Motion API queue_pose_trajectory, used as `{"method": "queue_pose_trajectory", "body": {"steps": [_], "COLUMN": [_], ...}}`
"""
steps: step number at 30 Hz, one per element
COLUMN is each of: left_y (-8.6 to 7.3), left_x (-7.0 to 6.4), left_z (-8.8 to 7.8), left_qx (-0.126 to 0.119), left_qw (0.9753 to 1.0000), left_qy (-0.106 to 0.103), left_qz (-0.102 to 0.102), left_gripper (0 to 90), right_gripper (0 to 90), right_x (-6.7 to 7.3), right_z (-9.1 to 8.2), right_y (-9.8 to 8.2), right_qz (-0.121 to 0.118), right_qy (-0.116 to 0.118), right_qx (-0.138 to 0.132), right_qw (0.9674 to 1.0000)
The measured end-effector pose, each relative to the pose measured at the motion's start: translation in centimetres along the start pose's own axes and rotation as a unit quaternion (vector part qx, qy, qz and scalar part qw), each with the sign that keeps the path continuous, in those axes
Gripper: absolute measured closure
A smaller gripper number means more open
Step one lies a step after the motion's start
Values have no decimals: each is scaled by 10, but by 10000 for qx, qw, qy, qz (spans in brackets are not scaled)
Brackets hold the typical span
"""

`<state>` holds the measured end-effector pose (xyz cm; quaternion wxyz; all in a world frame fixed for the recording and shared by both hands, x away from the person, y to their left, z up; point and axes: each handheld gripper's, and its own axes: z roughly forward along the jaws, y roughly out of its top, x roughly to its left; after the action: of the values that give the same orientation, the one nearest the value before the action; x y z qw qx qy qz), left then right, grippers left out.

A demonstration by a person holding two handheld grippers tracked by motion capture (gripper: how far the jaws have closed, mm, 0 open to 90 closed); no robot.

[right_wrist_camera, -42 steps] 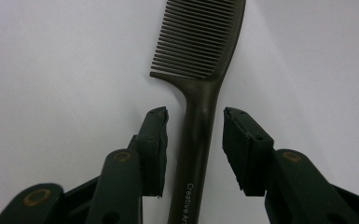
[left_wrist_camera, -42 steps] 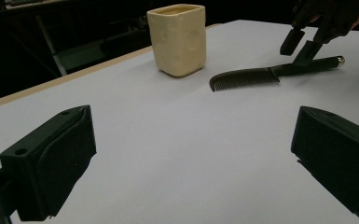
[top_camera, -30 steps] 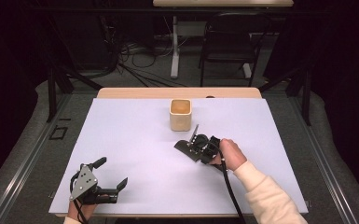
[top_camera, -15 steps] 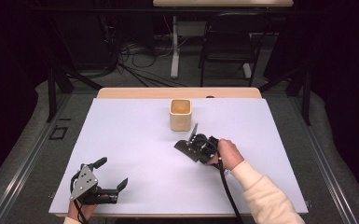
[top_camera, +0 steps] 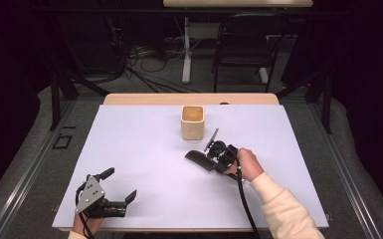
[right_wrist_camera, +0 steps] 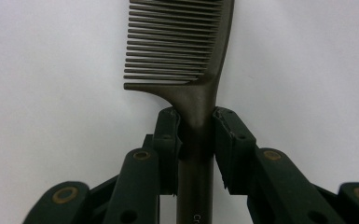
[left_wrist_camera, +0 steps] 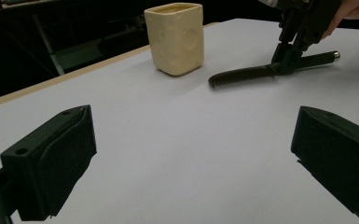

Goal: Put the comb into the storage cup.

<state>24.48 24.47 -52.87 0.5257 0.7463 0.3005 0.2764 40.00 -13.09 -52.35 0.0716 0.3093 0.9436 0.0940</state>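
Note:
A dark comb (top_camera: 197, 158) lies flat on the white table top (top_camera: 144, 149), teeth pointing left, in front of a cream square cup (top_camera: 192, 122). My right gripper (top_camera: 212, 159) comes down on it from the right. In the right gripper view the comb (right_wrist_camera: 182, 46) runs straight up and its neck sits between my right gripper (right_wrist_camera: 196, 122). The jaws have just been closing and both pads touch the handle. My left gripper (top_camera: 120, 183) rests near the front left edge, jaws wide apart with nothing between them. The left gripper view shows the cup (left_wrist_camera: 175, 37), the comb (left_wrist_camera: 242, 74) and the right gripper (left_wrist_camera: 286, 63) beyond.
A wooden strip (top_camera: 189, 98) edges the table's far side. Behind it stand a dark chair (top_camera: 243, 45), a table leg (top_camera: 186, 50) and loose cables (top_camera: 139, 59) on the floor. The cup stands close behind the right gripper.
The right gripper's jaws have drawn in on the comb handle, and the hand barely shifted. The left gripper, the cup and the comb lie where they were.

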Motion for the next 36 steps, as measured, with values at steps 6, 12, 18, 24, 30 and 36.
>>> {"method": "queue_pose_trajectory", "body": {"steps": [6,12,18,24,30,36], "left_y": [0,0,0,0,0,0], "left_x": [1,1,0,1,0,1], "left_z": [0,0,0,0,-1,0], "left_qx": [4,14,5,-6,-22,4], "left_qw": [10000,10000,10000,10000,10000,10000], "left_qy": [9,1,13,-31,-17,2], "left_qz": [-7,-1,0,-27,-30,-29], "left_gripper": [0,0,0,0,0,0], "right_gripper": [714,714,715,716,716,716], "right_x": [-2,-2,0,2,5,3], "right_z": [-9,-21,-29,-34,-41,-50], "right_y": [-7,-14,-21,-27,-32,-39], "right_qz": [148,219,171,106,88,102], "right_qy": [88,104,180,129,77,48], "right_qx": [-281,-556,-938,-1215,-1525,-1815], "right_qw": [9995,9982,9953,9925,9882,9833]}}
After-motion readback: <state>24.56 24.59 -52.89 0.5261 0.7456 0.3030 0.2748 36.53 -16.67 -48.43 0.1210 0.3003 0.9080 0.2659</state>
